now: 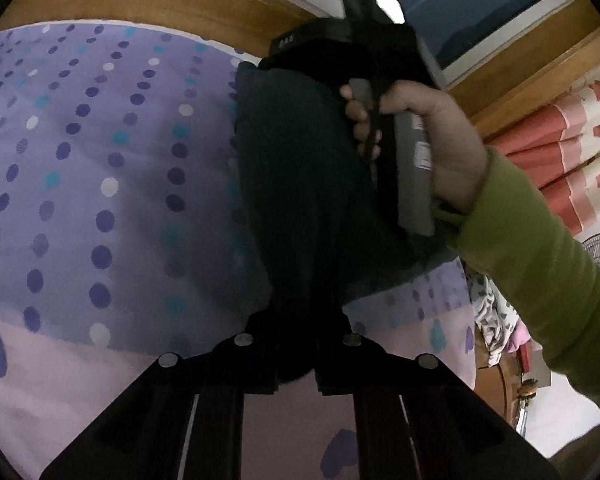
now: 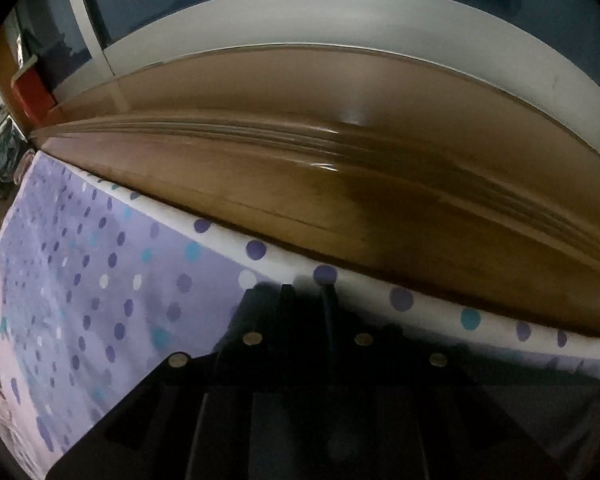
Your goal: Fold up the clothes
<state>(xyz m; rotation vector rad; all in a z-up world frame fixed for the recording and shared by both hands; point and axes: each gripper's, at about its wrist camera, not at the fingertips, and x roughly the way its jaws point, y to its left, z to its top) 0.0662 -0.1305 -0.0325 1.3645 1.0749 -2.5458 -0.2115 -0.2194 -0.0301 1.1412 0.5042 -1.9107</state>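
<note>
Count: one dark garment [image 1: 300,184], two grippers (left [image 1: 300,360], right [image 2: 306,304]), one hand [image 1: 440,140], one green sleeve [image 1: 540,280], one dotted bedsheet [image 1: 100,160], one wooden headboard [image 2: 300,140].

Open dotted bedsheet [image 1: 100,200] lies clear to the left; the wooden headboard [image 2: 340,160] bounds it, dark garment [image 1: 300,200] draped beside.

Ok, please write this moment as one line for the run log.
step: folding | left tongs: shut on dark garment | right tongs: shut on dark cloth | surface: dotted purple bedsheet | behind: wooden headboard
</note>
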